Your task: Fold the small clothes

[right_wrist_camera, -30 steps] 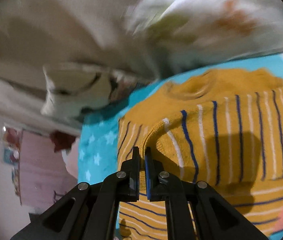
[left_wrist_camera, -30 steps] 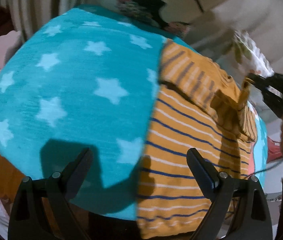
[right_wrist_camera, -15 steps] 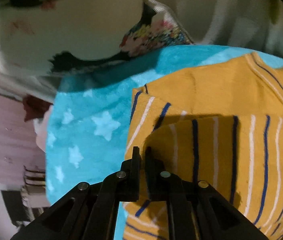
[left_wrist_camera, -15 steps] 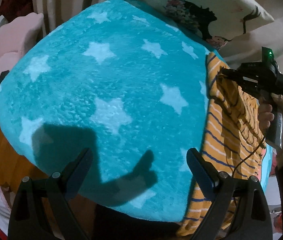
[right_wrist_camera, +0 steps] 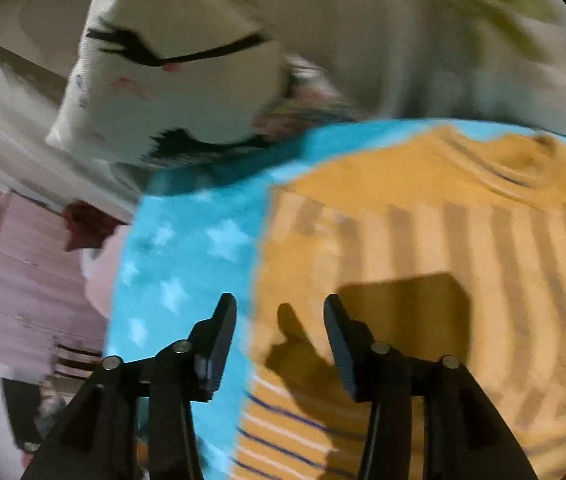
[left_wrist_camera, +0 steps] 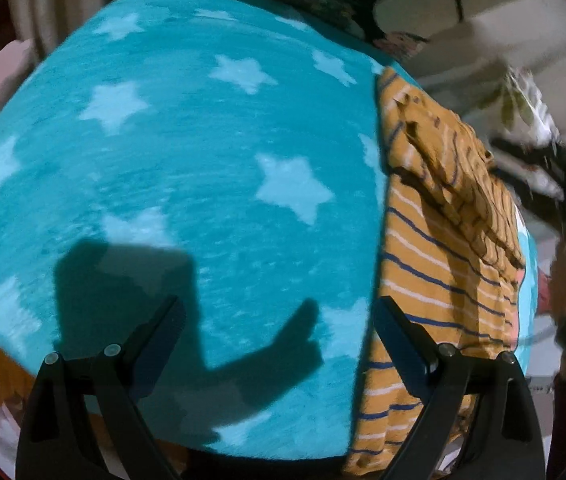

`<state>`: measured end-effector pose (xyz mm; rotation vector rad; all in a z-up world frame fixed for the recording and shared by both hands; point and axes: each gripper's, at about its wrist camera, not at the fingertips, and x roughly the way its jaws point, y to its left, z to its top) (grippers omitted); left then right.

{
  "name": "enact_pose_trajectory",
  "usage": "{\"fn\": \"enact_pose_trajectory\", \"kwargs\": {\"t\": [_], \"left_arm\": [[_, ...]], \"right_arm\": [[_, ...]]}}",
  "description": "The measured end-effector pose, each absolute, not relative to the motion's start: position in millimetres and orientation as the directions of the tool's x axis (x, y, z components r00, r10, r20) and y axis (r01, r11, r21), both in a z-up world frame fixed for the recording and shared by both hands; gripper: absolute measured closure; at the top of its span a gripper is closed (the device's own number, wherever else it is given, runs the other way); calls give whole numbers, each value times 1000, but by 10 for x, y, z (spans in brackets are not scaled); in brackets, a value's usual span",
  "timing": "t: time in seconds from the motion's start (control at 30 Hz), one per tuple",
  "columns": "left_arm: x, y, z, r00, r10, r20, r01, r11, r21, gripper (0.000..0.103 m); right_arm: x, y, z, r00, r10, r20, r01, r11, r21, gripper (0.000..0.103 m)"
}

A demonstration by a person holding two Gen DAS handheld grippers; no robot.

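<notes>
Right gripper [right_wrist_camera: 279, 344] has just been opening — nothing between its jaws, the striped yellow jumper [right_wrist_camera: 443, 260] lying at three o'clock on the star blanket [left_wrist_camera: 203, 180]. Left gripper [left_wrist_camera: 279, 344] gapes wide, empty. Risk: that loose folded sleeve could spring back.

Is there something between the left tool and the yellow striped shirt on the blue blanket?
Nothing visible. The open left tool hangs above the star blanket, and the striped shirt lies just beside its right finger, only bare blanket between.
</notes>
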<state>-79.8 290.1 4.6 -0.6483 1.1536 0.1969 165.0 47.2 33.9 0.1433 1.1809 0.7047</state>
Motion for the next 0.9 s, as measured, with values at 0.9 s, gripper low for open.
{"fn": "enact_pose_trajectory", "kwargs": {"t": [0.9], "left_arm": [[-667,1917,224,417,-125,-900,-493,801,-340,9]], "right_arm": [[1009,-2347,-2,383,148,-912,-159,983,93,43]]}}
